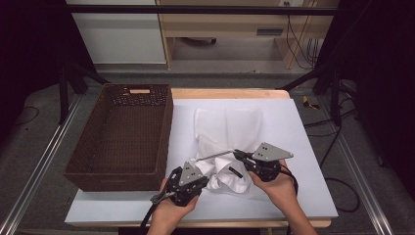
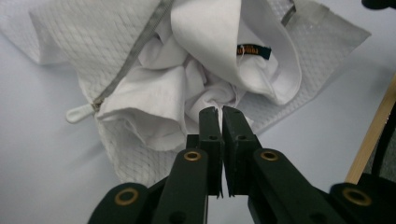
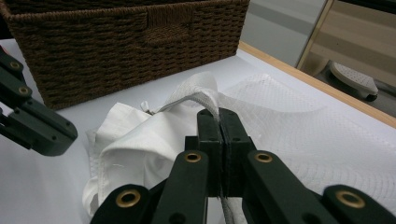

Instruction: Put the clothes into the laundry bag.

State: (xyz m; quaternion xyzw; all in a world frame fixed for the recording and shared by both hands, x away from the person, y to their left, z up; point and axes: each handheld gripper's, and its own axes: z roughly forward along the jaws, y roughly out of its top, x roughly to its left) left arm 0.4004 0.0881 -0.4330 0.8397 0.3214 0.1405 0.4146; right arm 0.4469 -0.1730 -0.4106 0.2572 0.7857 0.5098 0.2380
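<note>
Cloth of a white garment [image 1: 230, 142] is pinched by both the left tool [image 2: 220, 112] and the right tool [image 3: 218, 114]. A brown wicker basket [image 1: 122, 142] is set just beside it on the bench [image 1: 303, 161].

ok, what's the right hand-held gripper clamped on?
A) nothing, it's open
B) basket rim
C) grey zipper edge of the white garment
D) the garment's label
C: in the right gripper view the right hand-held gripper has its jaws shut on the grey zipper edge of the white garment, apart from the basket.
</note>
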